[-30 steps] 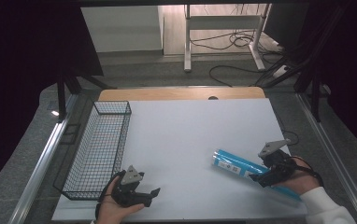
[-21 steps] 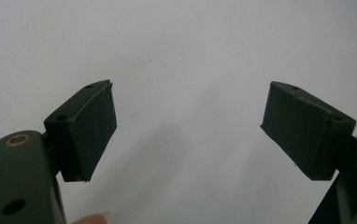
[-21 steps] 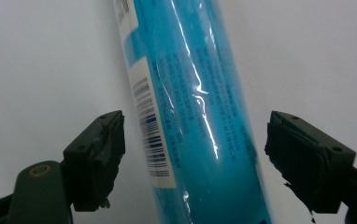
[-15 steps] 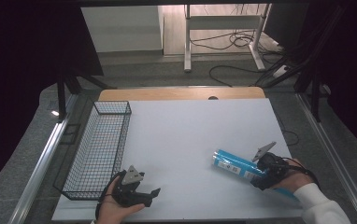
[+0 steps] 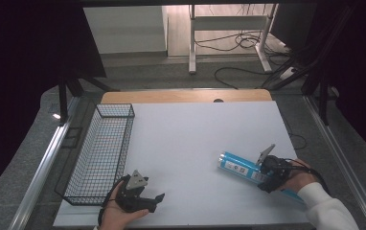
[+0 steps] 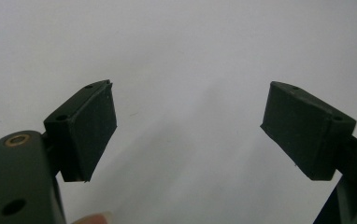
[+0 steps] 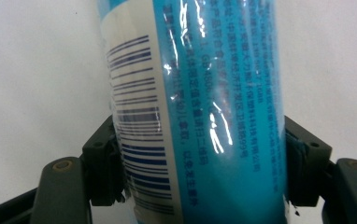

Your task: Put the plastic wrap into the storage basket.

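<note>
A blue tube (image 5: 237,166) with a white barcode label lies on its side on the white table (image 5: 195,124), at the right near the front. My right gripper (image 5: 266,176) sits at the tube's near end. Its jaws have just been closing around the tube. In the right gripper view the blue tube (image 7: 204,70) runs up between the two pads of the right gripper (image 7: 204,161), and both pads press on its sides. My left gripper (image 5: 155,202) rests at the front left. In the left gripper view the left gripper (image 6: 188,126) stands open over bare table.
A black wire basket (image 5: 115,106) stands along the table's left edge, just behind the left hand. A wooden strip (image 5: 186,96) borders the table's far edge. Cables and a metal stand lie on the floor beyond.
The right gripper has sunk onto the tube's near end and its jaws have closed on it. The tube lies where it did. The left gripper has not moved.
</note>
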Demonstrator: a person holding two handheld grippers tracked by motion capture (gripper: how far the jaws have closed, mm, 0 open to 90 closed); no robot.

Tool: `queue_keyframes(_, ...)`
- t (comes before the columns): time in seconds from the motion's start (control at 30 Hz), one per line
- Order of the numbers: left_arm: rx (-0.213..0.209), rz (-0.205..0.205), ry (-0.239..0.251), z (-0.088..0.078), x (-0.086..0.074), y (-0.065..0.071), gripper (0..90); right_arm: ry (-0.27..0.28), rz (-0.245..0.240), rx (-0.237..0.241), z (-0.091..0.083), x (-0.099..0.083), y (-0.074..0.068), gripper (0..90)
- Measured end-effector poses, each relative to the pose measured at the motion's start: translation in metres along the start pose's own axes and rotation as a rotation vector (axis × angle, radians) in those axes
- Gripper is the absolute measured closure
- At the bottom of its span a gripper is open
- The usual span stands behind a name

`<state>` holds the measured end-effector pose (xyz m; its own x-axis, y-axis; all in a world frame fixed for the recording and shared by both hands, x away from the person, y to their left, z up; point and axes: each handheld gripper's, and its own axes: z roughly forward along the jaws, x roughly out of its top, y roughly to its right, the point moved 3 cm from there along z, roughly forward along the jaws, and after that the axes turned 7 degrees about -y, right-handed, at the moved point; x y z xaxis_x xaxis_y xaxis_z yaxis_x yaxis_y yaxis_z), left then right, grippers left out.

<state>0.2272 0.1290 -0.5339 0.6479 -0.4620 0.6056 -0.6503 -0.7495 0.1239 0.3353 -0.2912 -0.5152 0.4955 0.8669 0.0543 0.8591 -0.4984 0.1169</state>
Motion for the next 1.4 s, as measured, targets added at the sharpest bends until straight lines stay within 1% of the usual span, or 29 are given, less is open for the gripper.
queue_keyframes(0.1,0.001,-0.004,0.004,-0.001,0.0,0.0,17.5,0.015,0.008,0.002,-0.001,0.0,0.001,30.4)
queue_keyframes(0.13,0.001,-0.006,0.006,-0.001,0.0,-0.001,17.5,0.043,0.057,0.029,-0.002,0.001,0.003,31.1)
queue_keyframes(0.17,0.001,-0.005,0.005,-0.001,0.0,-0.001,17.6,0.06,0.075,0.036,-0.004,0.002,0.004,31.9)
queue_keyframes(0.2,0.001,-0.005,0.005,-0.001,0.0,-0.001,17.5,0.06,0.075,0.036,-0.004,0.002,0.004,31.9)
queue_keyframes(0.23,0.0,-0.005,0.003,0.0,0.0,-0.001,17.5,0.087,0.11,0.061,-0.009,0.005,0.006,32.1)
queue_keyframes(0.27,0.0,-0.005,0.003,0.0,0.0,-0.001,17.5,0.104,0.118,0.058,-0.013,0.006,0.007,32.1)
queue_keyframes(0.3,0.0,-0.005,0.003,0.0,0.0,-0.001,17.5,0.104,0.118,0.058,-0.013,0.006,0.007,32.1)
queue_keyframes(0.37,0.0,-0.004,0.006,-0.001,0.0,-0.001,17.6,0.107,0.123,0.06,-0.02,0.01,0.007,32.2)
queue_keyframes(0.47,-0.001,-0.005,0.006,-0.002,0.0,-0.001,17.5,0.129,0.131,0.08,-0.025,0.012,0.006,32.1)
queue_keyframes(0.5,-0.002,-0.004,0.006,-0.002,0.0,-0.001,17.5,0.167,0.144,0.095,-0.029,0.015,0.005,32.1)
queue_keyframes(0.53,-0.002,-0.004,0.006,-0.002,0.0,-0.001,17.5,0.167,0.144,0.095,-0.029,0.015,0.005,32.1)
queue_keyframes(0.57,-0.001,-0.002,0.005,-0.001,0.0,0.0,17.6,0.201,0.165,0.11,-0.032,0.018,0.004,32.2)
queue_keyframes(0.6,-0.001,-0.002,0.005,-0.001,0.0,0.0,17.5,0.219,0.177,0.124,-0.034,0.02,0.004,32.2)
queue_keyframes(0.63,-0.001,-0.002,0.005,-0.001,0.0,0.0,17.5,0.219,0.177,0.124,-0.034,0.02,0.004,32.2)
queue_keyframes(0.67,-0.001,-0.002,0.006,-0.001,0.0,0.0,17.6,0.238,0.186,0.137,-0.036,0.021,0.004,32.1)
queue_keyframes(0.7,-0.002,-0.004,0.007,-0.001,0.0,-0.001,17.6,0.275,0.199,0.152,-0.039,0.025,0.004,32.1)
queue_keyframes(0.73,-0.002,-0.004,0.007,-0.001,0.0,-0.001,17.6,0.275,0.199,0.152,-0.039,0.025,0.004,32.1)
queue_keyframes(0.77,-0.001,-0.004,0.006,-0.001,0.0,-0.001,17.6,0.308,0.217,0.172,-0.041,0.029,0.003,32.1)
queue_keyframes(0.8,-0.001,-0.004,0.006,-0.001,0.0,-0.001,17.5,0.308,0.217,0.172,-0.041,0.029,0.003,32.1)
queue_keyframes(0.83,0.0,-0.002,0.006,-0.001,0.0,0.0,17.6,0.337,0.248,0.159,-0.044,0.033,0.001,32.1)
queue_keyframes(0.9,0.003,-0.002,0.009,-0.001,0.0,0.0,17.6,0.361,0.291,0.172,-0.046,0.037,-0.001,32.1)
queue_keyframes(0.93,0.005,-0.004,0.016,-0.002,0.0,0.0,17.6,0.371,0.298,0.184,-0.047,0.038,-0.001,32.1)
queue_keyframes(0.97,0.005,-0.004,0.016,-0.002,0.0,0.0,17.6,0.371,0.298,0.184,-0.047,0.038,-0.001,32.1)
queue_keyframes(1.03,0.004,-0.011,0.021,-0.003,0.001,-0.001,17.7,0.386,0.296,0.214,-0.049,0.042,-0.007,32.1)
queue_keyframes(1.13,-0.001,-0.01,0.019,-0.002,0.001,-0.001,17.6,0.391,0.272,0.21,-0.05,0.045,-0.015,32.1)
queue_keyframes(1.3,-0.009,-0.014,0.025,-0.001,0.003,0.0,17.6,0.423,0.27,0.231,-0.053,0.05,-0.023,32.1)
queue_keyframes(1.33,-0.015,-0.018,0.028,-0.002,0.003,0.0,17.6,0.432,0.27,0.241,-0.053,0.051,-0.024,32.1)
queue_keyframes(1.37,-0.029,-0.031,0.036,-0.002,0.005,0.0,17.6,0.454,0.271,0.271,-0.055,0.054,-0.027,32.1)
queue_keyframes(1.4,-0.034,-0.033,0.04,-0.002,0.006,0.0,17.6,0.466,0.277,0.283,-0.055,0.056,-0.028,32.1)
